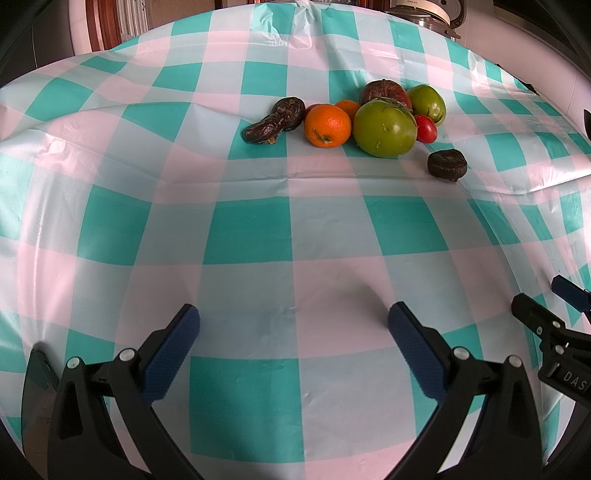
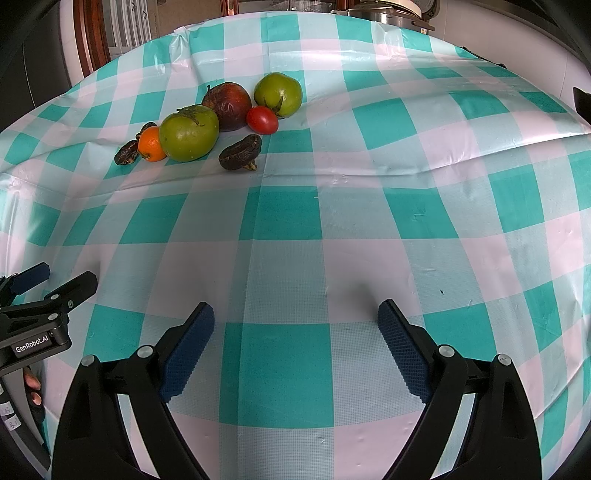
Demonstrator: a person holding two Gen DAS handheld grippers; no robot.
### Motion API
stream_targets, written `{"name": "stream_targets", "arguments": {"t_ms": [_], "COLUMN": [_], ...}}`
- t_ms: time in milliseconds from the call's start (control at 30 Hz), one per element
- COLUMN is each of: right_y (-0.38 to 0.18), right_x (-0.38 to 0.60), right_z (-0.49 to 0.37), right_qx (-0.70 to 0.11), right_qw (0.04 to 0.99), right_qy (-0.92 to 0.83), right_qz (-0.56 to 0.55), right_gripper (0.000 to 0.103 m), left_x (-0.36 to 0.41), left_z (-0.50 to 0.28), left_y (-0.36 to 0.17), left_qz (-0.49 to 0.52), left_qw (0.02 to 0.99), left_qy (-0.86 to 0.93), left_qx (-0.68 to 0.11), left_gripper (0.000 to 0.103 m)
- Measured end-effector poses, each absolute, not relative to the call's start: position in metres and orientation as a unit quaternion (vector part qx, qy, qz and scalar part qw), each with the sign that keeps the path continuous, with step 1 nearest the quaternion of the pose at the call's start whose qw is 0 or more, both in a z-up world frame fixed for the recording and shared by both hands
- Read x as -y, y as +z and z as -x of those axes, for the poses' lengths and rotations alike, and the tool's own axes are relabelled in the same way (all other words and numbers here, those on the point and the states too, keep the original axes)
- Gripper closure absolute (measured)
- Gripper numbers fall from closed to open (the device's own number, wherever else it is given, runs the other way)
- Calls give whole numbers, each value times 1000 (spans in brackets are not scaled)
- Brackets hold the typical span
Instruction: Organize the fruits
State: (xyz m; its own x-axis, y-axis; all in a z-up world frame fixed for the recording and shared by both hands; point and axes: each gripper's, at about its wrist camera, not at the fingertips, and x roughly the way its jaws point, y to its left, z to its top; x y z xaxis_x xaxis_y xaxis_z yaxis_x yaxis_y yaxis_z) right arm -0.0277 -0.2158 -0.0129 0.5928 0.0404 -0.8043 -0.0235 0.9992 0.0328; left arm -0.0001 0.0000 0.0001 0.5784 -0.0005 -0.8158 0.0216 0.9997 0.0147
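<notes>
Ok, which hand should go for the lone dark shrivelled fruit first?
Probably right. The dark fruit sits apart on the pile's right side, nearest the right gripper. Both grippers are open and empty; the left gripper faces the orange more directly.

Checked tablecloth (image 1: 258, 229); wooden window frame (image 2: 83, 33) behind.

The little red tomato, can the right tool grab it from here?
Probably yes. The right tool is open, with bare cloth ahead. The red tomato shows on its side of the pile, though fruits crowd close around it.
</notes>
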Motion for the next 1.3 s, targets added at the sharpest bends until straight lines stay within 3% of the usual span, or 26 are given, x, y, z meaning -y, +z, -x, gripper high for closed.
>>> {"name": "stream_targets", "arguments": {"t_ms": [1300], "right_y": [-9], "right_x": [213], "right_z": [18], "right_qx": [-455], "right_qw": [890], "right_qy": [18], "right_qz": [-6], "right_gripper": [16], "left_x": [0], "left_z": [1], "left_y": [0], "left_qz": [-12], "left_qw": [888], "left_qy": [-4], "left_qx": [-459], "left_gripper": [1]}}
